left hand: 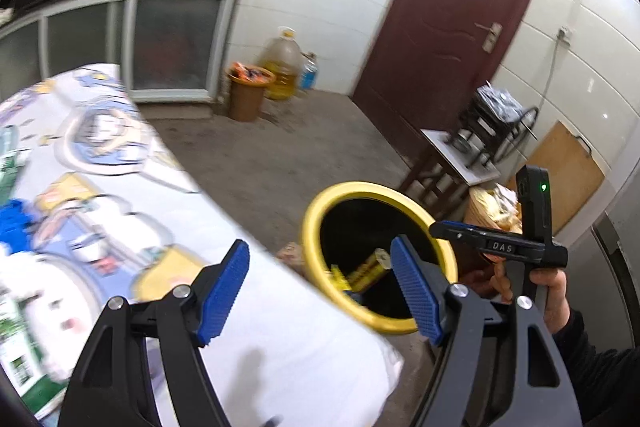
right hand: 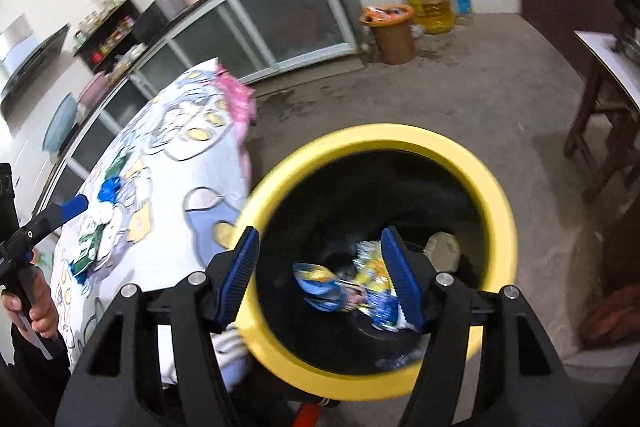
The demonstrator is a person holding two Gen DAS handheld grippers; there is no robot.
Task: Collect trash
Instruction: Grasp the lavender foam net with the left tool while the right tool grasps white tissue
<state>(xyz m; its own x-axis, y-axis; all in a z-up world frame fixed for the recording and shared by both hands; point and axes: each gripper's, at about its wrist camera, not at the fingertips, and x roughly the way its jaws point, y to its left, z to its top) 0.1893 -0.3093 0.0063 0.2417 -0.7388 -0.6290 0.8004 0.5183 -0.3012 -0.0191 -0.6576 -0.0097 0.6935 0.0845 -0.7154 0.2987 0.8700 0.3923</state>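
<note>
A yellow-rimmed bin with a black inside point(left hand: 320, 203) point(right hand: 496, 187) stands on the floor beside the cloth-covered table point(left hand: 280, 327) point(right hand: 168, 187). It holds blue and yellow wrappers point(right hand: 360, 291) and a yellow packet point(left hand: 366, 273). My right gripper point(right hand: 320, 275) is open and empty right above the bin's mouth. My left gripper point(left hand: 320, 291) is open and empty over the table's edge next to the bin. The right gripper also shows in the left wrist view point(left hand: 452, 231). More trash lies on the table: blue scraps point(left hand: 14, 227) point(right hand: 108, 189) and green-white packets point(right hand: 90, 241).
A brown bin full of rubbish point(left hand: 248, 91) point(right hand: 392, 31), a big oil jug point(left hand: 282, 63) and a blue bottle point(left hand: 309, 73) stand by the far wall beside a glass-fronted cabinet point(left hand: 176, 43). A dark red door point(left hand: 460, 7) and a small table point(left hand: 456, 155) stand at the right.
</note>
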